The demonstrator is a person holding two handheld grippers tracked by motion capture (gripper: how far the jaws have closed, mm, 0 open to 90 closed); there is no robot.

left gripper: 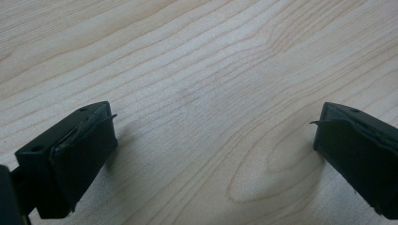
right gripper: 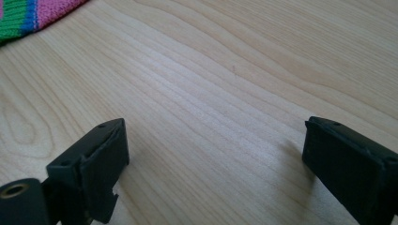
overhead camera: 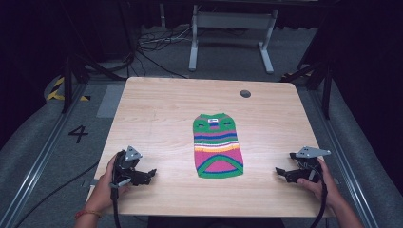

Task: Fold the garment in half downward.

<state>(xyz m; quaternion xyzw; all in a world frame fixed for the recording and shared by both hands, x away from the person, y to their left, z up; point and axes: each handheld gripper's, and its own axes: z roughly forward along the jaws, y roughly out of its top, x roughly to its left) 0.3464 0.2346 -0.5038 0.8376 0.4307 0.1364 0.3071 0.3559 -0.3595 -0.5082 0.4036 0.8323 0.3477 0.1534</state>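
A small knitted sweater (overhead camera: 216, 145) with green, pink, blue and orange stripes lies flat in the middle of the wooden table (overhead camera: 157, 109). My left gripper (overhead camera: 151, 174) rests low over the table near its front left, well left of the sweater, jaws wide apart over bare wood (left gripper: 211, 131). My right gripper (overhead camera: 279, 172) sits near the front right, to the right of the sweater, also open with nothing between its jaws (right gripper: 216, 150). A corner of the sweater (right gripper: 28, 16) shows at the top left of the right gripper view.
A round grey grommet (overhead camera: 245, 93) sits in the table's far right part. Beyond the table stand a white desk frame (overhead camera: 233, 38) and loose cables (overhead camera: 152, 45) on the floor. Black stands flank both sides.
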